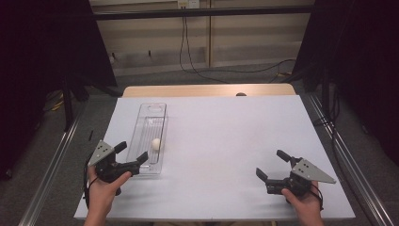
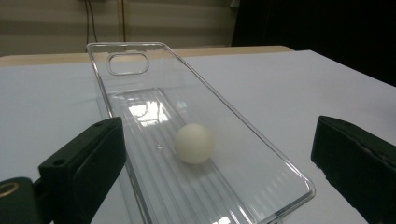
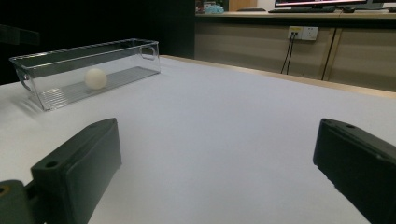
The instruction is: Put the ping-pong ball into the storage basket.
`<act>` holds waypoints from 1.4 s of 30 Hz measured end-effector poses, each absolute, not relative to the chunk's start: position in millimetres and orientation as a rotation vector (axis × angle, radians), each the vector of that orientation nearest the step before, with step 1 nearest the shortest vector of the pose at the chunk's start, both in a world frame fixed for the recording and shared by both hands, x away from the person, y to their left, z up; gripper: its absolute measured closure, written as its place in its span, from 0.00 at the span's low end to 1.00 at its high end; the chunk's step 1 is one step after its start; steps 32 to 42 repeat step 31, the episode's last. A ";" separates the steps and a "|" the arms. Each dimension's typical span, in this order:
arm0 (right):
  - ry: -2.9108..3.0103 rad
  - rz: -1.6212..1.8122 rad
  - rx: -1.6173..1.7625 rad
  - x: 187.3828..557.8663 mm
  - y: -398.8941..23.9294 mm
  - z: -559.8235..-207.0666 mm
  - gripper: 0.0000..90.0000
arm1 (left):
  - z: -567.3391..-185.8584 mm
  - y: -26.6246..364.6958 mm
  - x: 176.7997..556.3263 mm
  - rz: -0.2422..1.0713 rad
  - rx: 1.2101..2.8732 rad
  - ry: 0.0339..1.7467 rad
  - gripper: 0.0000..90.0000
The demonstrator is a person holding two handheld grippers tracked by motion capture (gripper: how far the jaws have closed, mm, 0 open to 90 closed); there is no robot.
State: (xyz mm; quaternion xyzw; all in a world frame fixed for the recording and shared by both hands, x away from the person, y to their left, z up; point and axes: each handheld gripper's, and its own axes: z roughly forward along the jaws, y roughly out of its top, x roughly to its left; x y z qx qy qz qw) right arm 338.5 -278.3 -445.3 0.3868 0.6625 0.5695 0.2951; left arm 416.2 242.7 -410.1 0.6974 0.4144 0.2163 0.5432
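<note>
Hovering wide open, empty, left tongs (image 1: 131, 157) straddle clear tray (image 1: 162, 141) end; right tongs (image 1: 272, 164) likewise empty; ball (image 1: 156, 143) may roll if tray's nudged.

A long clear tray (image 1: 153, 123) lies lengthwise on the left part of the white-covered desk (image 1: 226, 136), with a small white ball (image 1: 156, 143) inside it toward the near end. The left gripper (image 1: 131, 157) sits at the tray's near end — jaws apart, one jaw touching or overlapping the tray's corner. The right gripper (image 1: 272, 165) rests well apart on the right — jaws spread, nothing between them.
</note>
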 end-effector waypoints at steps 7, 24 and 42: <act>1.765 1.517 1.028 338.9 -277.9 -445.4 0.01 | -413.6 242.7 411.6 0.505 1.657 0.980 0.04; 1.774 1.515 1.019 338.7 -275.5 -445.5 0.01 | -423.4 244.4 402.7 0.515 1.653 0.982 0.04; 1.782 1.510 1.022 338.9 -275.3 -446.2 0.01 | -425.4 246.3 403.3 0.526 1.637 0.987 0.04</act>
